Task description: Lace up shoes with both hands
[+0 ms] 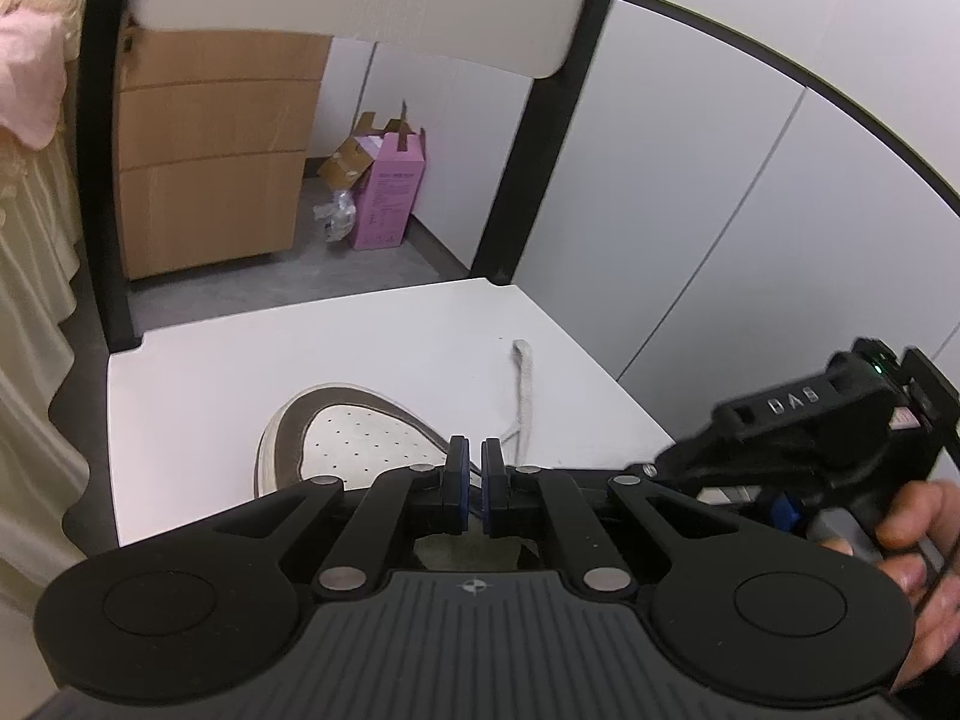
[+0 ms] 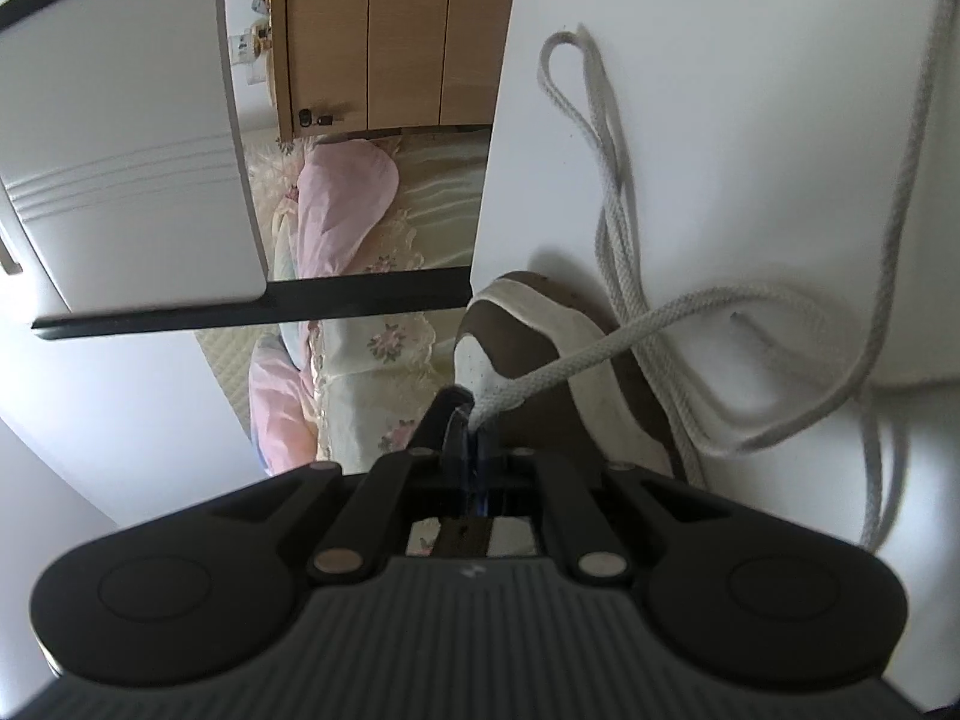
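the shoe (image 1: 336, 438) lies on the white chair seat (image 1: 240, 360), toe toward the back edge. the right gripper (image 2: 474, 420) is clamped tight on the white lace (image 2: 600, 354). the left gripper (image 1: 474, 474) is pinched nearly closed over the shoe, a thin strand between its pads.

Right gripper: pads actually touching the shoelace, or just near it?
Touching. The right wrist view shows the right gripper shut on the white shoelace, which comes straight out from between its pads above the shoe.
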Demonstrator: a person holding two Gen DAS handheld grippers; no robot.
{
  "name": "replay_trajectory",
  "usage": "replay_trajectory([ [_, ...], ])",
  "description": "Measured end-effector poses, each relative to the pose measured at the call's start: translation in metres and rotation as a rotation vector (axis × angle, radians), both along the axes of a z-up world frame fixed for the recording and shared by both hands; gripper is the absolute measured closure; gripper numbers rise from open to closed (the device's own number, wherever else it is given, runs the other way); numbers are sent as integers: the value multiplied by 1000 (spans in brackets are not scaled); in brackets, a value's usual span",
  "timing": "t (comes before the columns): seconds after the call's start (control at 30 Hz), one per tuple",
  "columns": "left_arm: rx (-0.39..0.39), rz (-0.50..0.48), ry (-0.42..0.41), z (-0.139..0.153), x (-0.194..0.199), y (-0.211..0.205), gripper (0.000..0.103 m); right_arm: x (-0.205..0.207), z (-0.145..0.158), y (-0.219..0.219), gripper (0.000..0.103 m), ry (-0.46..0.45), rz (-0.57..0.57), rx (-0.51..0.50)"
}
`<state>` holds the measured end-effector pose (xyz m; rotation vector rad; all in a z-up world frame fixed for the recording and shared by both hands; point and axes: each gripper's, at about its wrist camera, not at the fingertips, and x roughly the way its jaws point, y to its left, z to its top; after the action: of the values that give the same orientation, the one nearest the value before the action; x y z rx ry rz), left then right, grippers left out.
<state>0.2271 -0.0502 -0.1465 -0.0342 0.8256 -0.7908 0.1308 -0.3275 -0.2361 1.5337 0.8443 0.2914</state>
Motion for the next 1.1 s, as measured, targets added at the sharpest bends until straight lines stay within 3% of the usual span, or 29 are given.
replay_trajectory([
  [0.13,0,-5,-6,-1,0,0,99,2,0,-5,95,-9,7,3],
  [0.17,0,-5,-5,-1,1,0,99,3,-1,-6,89,-12,7,12],
  [0.2,-1,-5,-3,-1,1,0,99,3,-2,-7,70,-12,6,25],
  [0.27,-1,-7,-2,-1,2,0,99,1,-4,-10,64,-13,4,37],
  [0.33,-3,-8,0,-2,3,-1,99,2,-3,-11,64,-14,14,22],
  [0.43,-8,-9,3,-2,4,0,99,0,-6,-12,64,4,-3,21],
  [0.57,-13,-9,6,-3,4,0,99,-2,-14,-13,87,34,-43,56],
  [0.73,-12,-11,6,-4,5,-1,99,-1,-20,-9,91,38,-71,111],
  [0.87,-15,-14,9,-5,5,0,99,0,-18,-7,100,23,-66,110],
  [1.1,-20,-15,13,-5,6,1,99,4,-13,-2,100,3,-43,113],
])
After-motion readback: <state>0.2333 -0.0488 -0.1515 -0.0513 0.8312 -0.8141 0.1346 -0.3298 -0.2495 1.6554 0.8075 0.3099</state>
